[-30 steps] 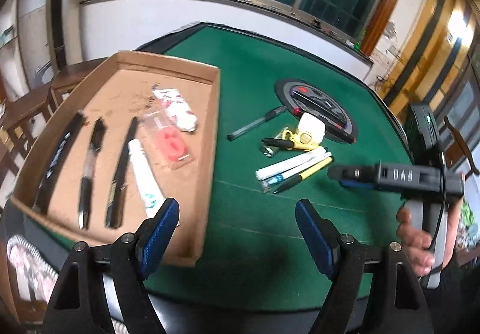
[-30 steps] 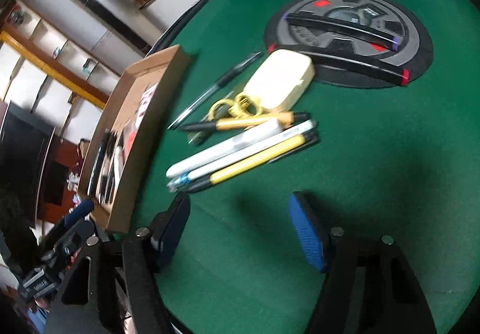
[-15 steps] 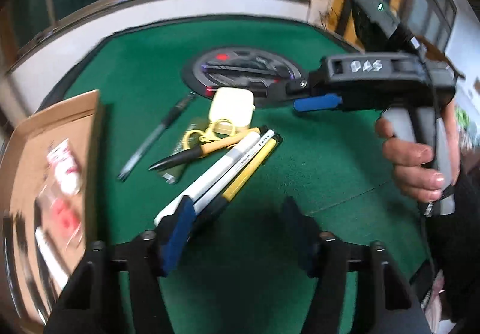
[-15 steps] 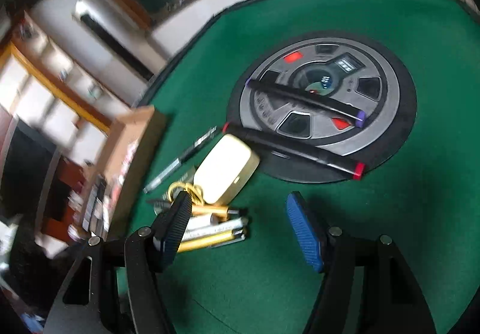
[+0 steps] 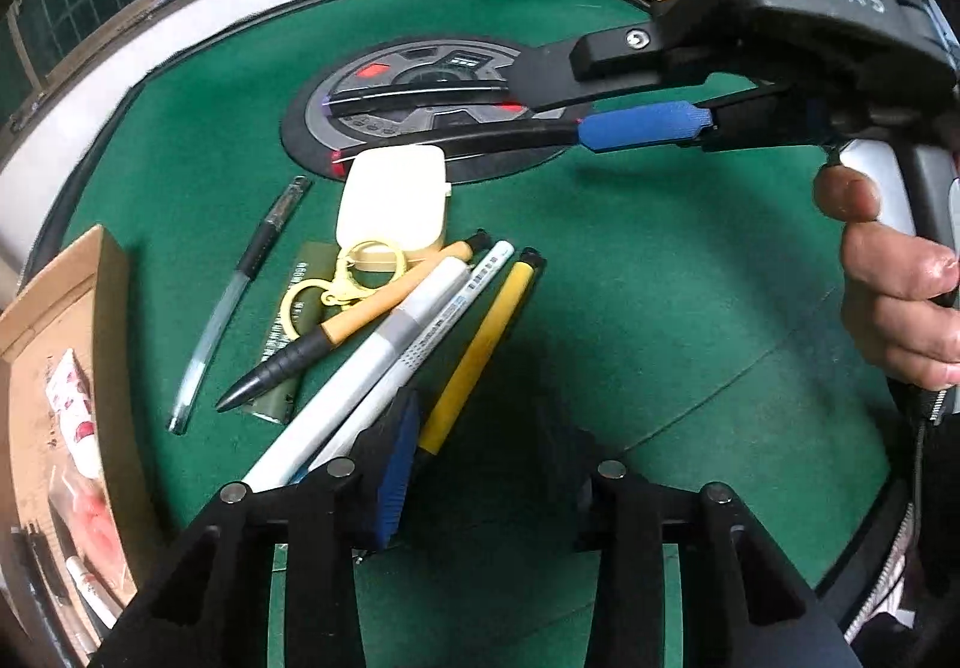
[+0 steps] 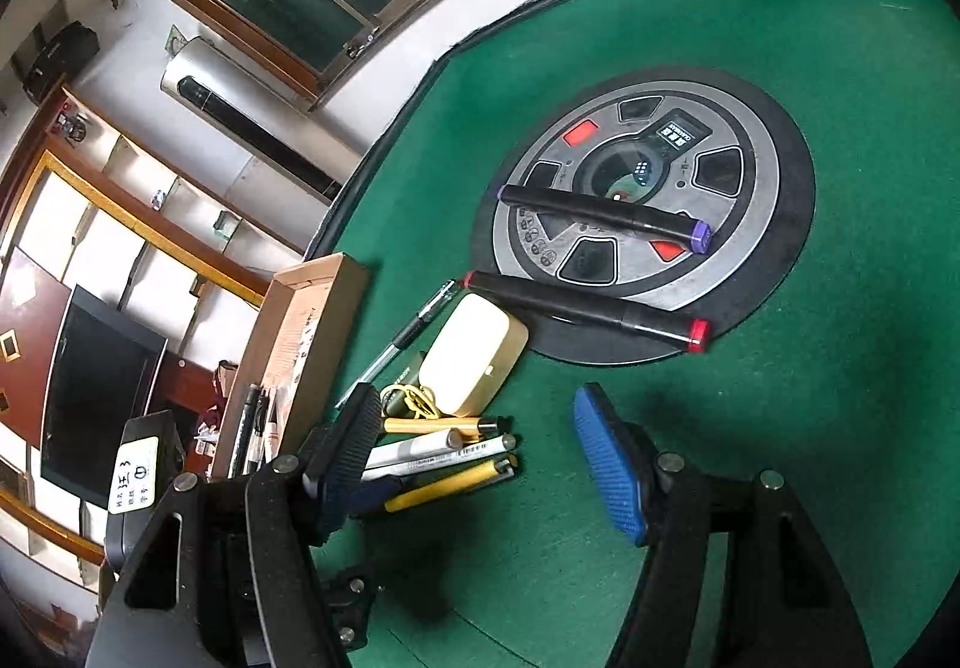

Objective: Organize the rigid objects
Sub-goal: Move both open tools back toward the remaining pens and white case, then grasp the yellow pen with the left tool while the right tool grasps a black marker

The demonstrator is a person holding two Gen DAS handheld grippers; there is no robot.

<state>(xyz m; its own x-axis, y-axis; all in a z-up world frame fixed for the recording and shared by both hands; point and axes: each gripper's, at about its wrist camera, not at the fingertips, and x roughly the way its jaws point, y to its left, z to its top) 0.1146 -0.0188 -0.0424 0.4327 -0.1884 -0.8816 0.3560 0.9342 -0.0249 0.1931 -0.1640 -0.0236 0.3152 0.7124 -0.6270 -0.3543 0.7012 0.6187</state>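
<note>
The left tool hangs low over the green felt table with its two blue-padded fingers apart and nothing between them; its left finger sits over the near ends of a bundle of pens. That bundle holds a yellow-barrelled pen, a white marker with a grey band and a thin white printed pen, lying side by side and touching. An orange pen with a black grip crosses a yellow keyring clasp that leads to a cream rounded case. A clear-barrelled pen with a black grip lies apart on the felt, between the pile and the brown cardboard tray, whose raised wall stands near the table's left edge.

The right tool is also spread wide and empty, held over bare felt just short of the round black and grey centre console. Two black markers rest across it: one with purple caps on the grey ring, one with red caps along its near rim, its far end just beside the cream case. Open felt stretches to the right of the pile.
</note>
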